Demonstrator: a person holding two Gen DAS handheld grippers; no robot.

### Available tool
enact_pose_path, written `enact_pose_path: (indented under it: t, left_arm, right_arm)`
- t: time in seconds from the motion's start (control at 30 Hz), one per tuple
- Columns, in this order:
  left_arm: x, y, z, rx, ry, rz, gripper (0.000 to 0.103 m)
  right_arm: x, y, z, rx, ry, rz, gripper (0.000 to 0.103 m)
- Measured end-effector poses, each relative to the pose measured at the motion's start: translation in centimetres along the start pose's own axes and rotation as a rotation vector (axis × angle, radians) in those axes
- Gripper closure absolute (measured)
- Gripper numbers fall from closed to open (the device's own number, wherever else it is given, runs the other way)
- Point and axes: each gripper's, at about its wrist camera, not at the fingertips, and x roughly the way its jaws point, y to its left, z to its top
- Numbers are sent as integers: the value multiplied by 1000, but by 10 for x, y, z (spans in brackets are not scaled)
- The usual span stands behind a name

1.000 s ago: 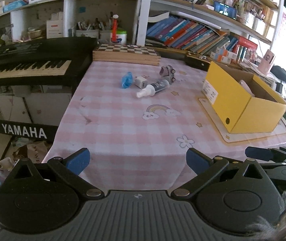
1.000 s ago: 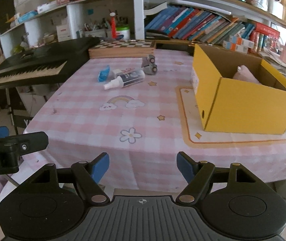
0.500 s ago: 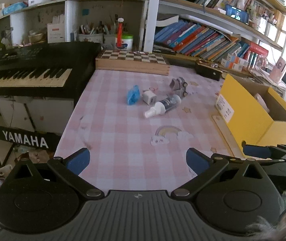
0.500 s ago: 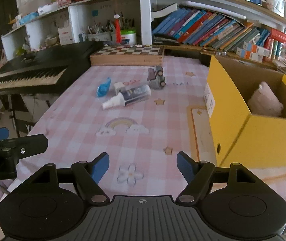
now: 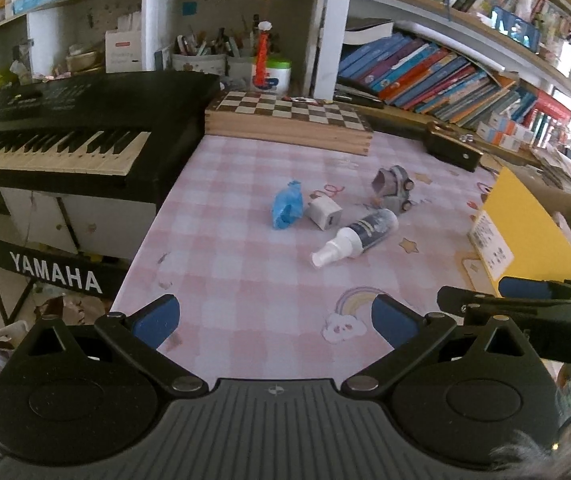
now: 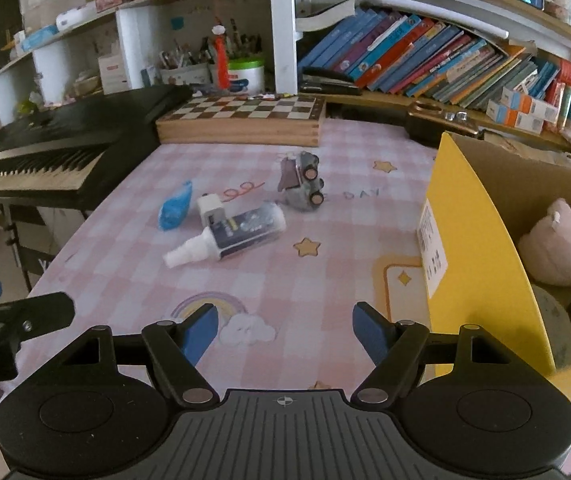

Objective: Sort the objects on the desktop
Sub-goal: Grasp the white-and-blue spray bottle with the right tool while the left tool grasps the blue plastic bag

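Observation:
On the pink checked tablecloth (image 5: 245, 280) lie a blue packet (image 5: 286, 208) (image 6: 175, 206), a white charger cube (image 5: 324, 214) (image 6: 210, 207), a spray bottle (image 5: 359, 234) (image 6: 233, 234) on its side, and a grey toy truck (image 5: 392, 190) (image 6: 303, 182) tipped over. A yellow box (image 6: 481, 256) (image 5: 525, 232) at the right holds a pink plush (image 6: 557, 246). My left gripper (image 5: 275, 318) is open and empty above the near table edge. My right gripper (image 6: 285, 328) is open and empty, short of the bottle.
A black Yamaha keyboard (image 5: 65, 136) stands at the left. A wooden chessboard box (image 6: 241, 118) lies at the back of the table. Shelves with books (image 6: 425, 60) and pen pots (image 5: 205, 60) are behind. A small black case (image 5: 451, 148) sits at the back right.
Both grippers have moved forward over the table toward the cluster of objects, which now look larger and nearer. Both stay open and empty.

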Motion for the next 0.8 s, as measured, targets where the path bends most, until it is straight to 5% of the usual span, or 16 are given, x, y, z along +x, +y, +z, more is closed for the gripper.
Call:
enact_pose_path:
  t: [0.17,0.63,0.8]
  left_arm:
    - [14,3,11,-8,-2,31,0]
    - [43,18,60,-8,-75,138,0]
    - [53,19,69,-3,-79,142,0]
  right_arm:
    - [20,-4,17,30,23,30,27]
    - [111,-6,63,364,197,108,34]
    - [127,1,67,349,169,146,36]
